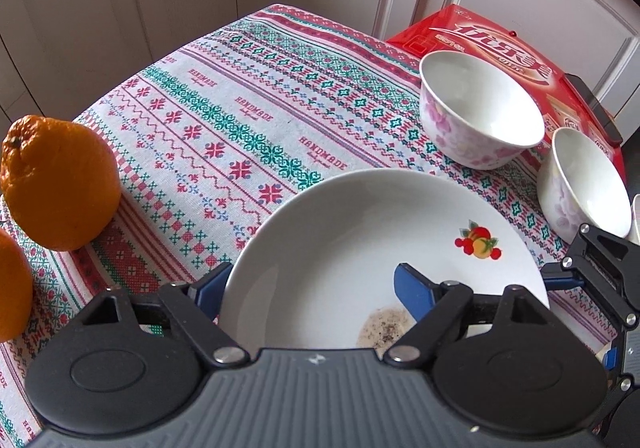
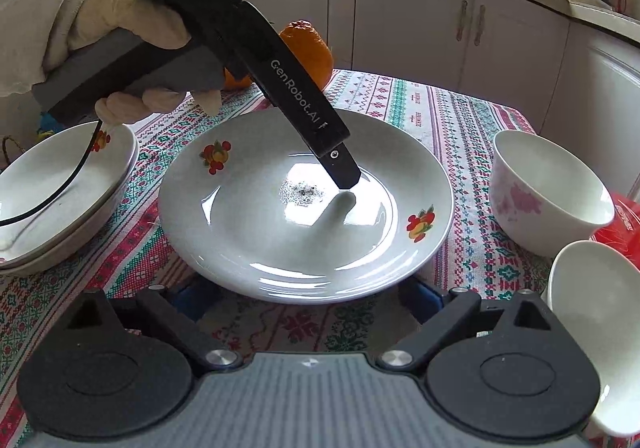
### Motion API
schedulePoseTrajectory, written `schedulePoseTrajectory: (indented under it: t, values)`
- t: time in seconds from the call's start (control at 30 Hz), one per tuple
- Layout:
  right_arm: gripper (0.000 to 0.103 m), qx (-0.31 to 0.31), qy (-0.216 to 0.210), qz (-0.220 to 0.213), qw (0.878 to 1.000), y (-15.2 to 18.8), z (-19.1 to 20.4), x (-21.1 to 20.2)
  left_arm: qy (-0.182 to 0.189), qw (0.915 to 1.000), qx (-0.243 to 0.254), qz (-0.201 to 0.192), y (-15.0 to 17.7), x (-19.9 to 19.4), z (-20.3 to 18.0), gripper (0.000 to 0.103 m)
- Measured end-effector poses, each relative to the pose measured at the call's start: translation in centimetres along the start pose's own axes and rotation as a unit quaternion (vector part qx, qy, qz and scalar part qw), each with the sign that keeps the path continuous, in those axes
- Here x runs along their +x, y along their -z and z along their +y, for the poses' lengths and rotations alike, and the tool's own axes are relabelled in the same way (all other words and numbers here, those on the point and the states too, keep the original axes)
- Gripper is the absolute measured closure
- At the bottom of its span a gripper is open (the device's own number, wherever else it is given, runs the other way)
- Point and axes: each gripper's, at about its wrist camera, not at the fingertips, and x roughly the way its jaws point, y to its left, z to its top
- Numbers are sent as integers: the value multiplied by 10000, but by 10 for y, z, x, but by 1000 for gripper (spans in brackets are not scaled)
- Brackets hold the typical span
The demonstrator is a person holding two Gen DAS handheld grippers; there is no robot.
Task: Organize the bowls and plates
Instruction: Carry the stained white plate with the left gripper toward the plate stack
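**Left hand-held gripper straddles the plate rim**

In the right wrist view, a stack of fruit-printed plates [image 2: 60,183] sits at the left edge of the frame on the patterned tabletop [image 2: 460,119]. Above it a gloved hand [image 2: 100,39] holds the left hand-held gripper [image 1: 316,296], which slants down into the middle of the picture. There lies the task's thing, a white deep plate [image 2: 304,207] with fruit decals and a small dark stain in its well. In the left wrist view one blue pad [image 1: 412,296] is inside the plate and the other is outside its rim at lower left; the jaws are half open around the rim, and I cannot tell if the pads already press on it. The right hand-held gripper [image 2: 308,304] waits open at the near edge of this plate and holds nothing. At the right of the frame stand two floral bowls, a far one [image 2: 548,191] and a near one [image 2: 596,328].

I judge the plate to be stiff, glazed and slippery, rather heavy, and fragile. The rim is the best place to hold it, pinched firmly from inside and outside, and then lifted level.
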Motion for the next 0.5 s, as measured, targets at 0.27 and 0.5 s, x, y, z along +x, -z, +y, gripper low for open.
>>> schedulePoseTrajectory:
  t: [0.27, 0.5]
  values:
    - [8, -32, -40, -6, 10000, -1, 1, -1, 151, 9999, 25, 51, -1, 0, 4, 19]
    - [8, -51, -70, 51, 9999, -3, 2, -2, 147, 9997, 153, 136, 1, -2, 2, 19]
